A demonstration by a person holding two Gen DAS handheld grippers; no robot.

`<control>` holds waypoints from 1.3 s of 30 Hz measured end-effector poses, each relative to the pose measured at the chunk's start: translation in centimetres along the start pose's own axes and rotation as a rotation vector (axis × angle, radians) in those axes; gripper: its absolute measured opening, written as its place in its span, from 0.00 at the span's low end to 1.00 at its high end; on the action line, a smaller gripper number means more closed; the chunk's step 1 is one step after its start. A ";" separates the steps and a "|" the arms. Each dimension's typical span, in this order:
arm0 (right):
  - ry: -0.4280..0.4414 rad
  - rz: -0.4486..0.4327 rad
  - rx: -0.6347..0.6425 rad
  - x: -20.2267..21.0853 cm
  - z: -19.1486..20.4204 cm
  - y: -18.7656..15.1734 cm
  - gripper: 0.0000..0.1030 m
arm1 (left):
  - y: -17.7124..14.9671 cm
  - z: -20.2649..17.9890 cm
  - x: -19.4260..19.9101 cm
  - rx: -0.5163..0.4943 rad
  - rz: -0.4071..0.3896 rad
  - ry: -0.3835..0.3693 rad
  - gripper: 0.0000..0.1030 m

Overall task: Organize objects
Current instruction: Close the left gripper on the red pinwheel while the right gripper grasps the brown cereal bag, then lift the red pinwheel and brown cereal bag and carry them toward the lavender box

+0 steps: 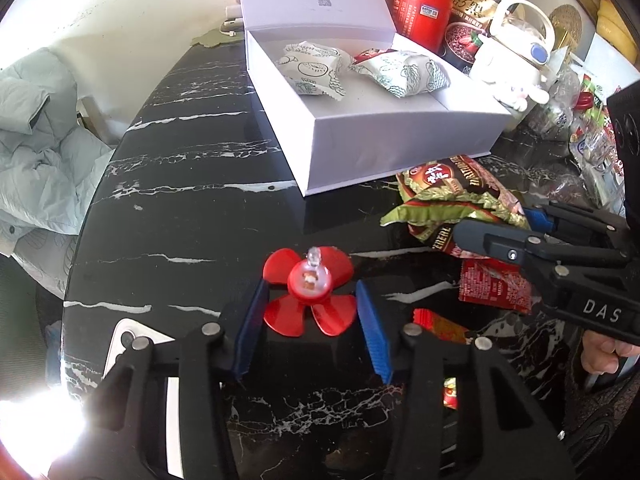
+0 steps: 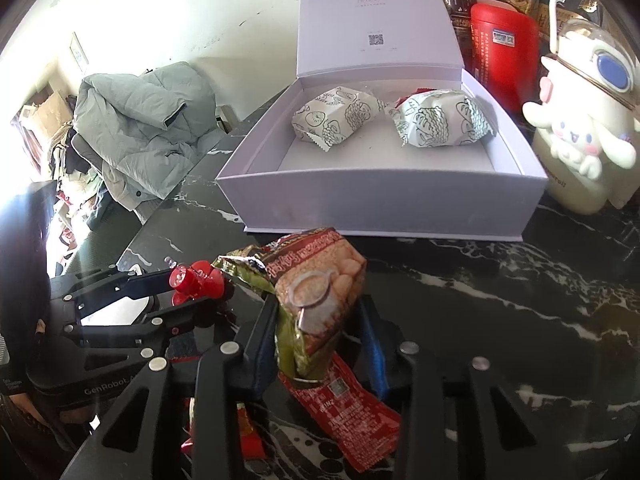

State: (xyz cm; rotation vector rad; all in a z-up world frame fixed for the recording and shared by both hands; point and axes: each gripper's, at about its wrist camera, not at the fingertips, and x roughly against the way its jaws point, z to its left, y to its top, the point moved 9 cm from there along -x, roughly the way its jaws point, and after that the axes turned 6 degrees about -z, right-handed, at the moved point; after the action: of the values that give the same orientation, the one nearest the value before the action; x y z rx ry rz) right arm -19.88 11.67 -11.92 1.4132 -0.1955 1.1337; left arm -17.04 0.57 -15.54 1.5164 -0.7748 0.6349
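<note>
The left claw (image 1: 310, 320) is clamped on a red flower toy (image 1: 309, 292), which sits between its 2 blue pads just above the black marble table (image 1: 180, 208). The right claw (image 2: 320, 332) pinches a green snack bag (image 2: 316, 300) upright over a red sachet (image 2: 344, 412), in front of the open white box (image 2: 384, 200).

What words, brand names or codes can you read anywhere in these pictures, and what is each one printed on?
"DAS": on the body of the right claw.
"GenRobot": on the body of the left claw.
QR code, with small print too faint to read: inside the white box lid.
Chinese characters, blurred: green snack packet, red ketchup sachet, red canister, dark pouch.
</note>
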 end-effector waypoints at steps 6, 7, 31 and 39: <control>-0.019 -0.019 0.015 1.7 0.0 -0.5 0.38 | 0.0 -0.4 0.9 -0.011 -0.024 -0.022 0.37; -0.024 -0.020 0.016 1.9 0.0 -0.7 0.37 | 0.0 -0.4 1.0 -0.014 -0.026 -0.021 0.37; -0.076 0.026 0.032 1.7 -0.3 -3.3 0.57 | 0.5 1.4 0.3 0.003 -0.061 0.046 0.72; -0.058 0.017 0.054 1.4 0.1 -3.0 0.62 | 1.0 1.0 0.5 -0.030 -0.094 0.013 0.79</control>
State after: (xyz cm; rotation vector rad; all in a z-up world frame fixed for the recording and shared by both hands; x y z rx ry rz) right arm -17.01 12.98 -12.87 1.4963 -0.2194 1.1196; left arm -17.56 -0.53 -14.59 1.5109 -0.6959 0.5607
